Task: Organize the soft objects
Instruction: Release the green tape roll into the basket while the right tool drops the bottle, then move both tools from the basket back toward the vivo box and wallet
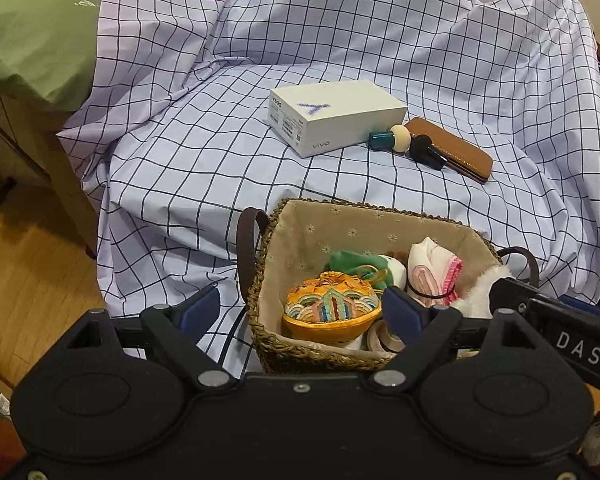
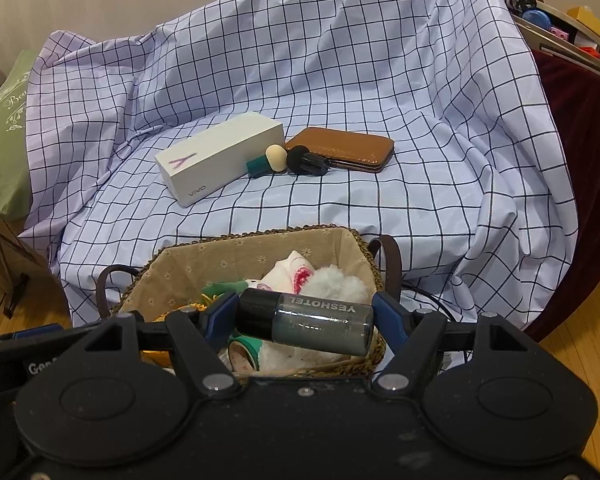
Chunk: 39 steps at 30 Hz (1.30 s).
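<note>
Holding a dark grey YESHOTEL bottle (image 2: 306,322) in my right tool (image 2: 306,316); left tool (image 1: 300,312) released above woven lined basket (image 1: 260,312): orange embroidered pouch (image 1: 332,308), green cloth (image 1: 346,262), pink-trimmed cloth (image 1: 434,268), white fluff (image 1: 484,286), tape rolls (image 1: 384,338).

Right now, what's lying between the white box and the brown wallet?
Two small makeup sponges: a beige one with a teal handle by the white box, and a black one by the brown wallet. The right wrist view shows them best.
</note>
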Motion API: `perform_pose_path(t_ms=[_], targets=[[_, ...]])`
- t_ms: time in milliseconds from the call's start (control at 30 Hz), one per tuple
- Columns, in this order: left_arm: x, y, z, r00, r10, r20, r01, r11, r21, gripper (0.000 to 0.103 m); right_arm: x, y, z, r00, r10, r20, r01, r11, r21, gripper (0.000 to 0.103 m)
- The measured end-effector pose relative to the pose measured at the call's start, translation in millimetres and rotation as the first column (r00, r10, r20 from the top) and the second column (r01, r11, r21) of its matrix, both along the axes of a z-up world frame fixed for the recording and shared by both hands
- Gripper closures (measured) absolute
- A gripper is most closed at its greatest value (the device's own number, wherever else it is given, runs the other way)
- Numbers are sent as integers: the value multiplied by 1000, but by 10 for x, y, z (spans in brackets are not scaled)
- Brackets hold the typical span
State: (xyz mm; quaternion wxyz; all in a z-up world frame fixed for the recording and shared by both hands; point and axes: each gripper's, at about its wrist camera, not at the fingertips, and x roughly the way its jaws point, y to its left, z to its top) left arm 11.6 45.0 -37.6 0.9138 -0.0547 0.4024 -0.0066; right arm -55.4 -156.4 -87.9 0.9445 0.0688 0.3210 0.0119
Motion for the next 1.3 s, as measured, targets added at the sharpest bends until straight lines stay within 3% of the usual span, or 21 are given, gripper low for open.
perform_pose_path(t_ms=[567,1300], targets=[[-9,-27,2,1000,-15,-4,15,1000,9,18,-15,-32,18,1000,-30,10,30,1000,-5,27],[-37,-71,41,1000,-16,23,15,999,44,8,-8,-45,-2,998,-64,-7,64,998,-14,25]])
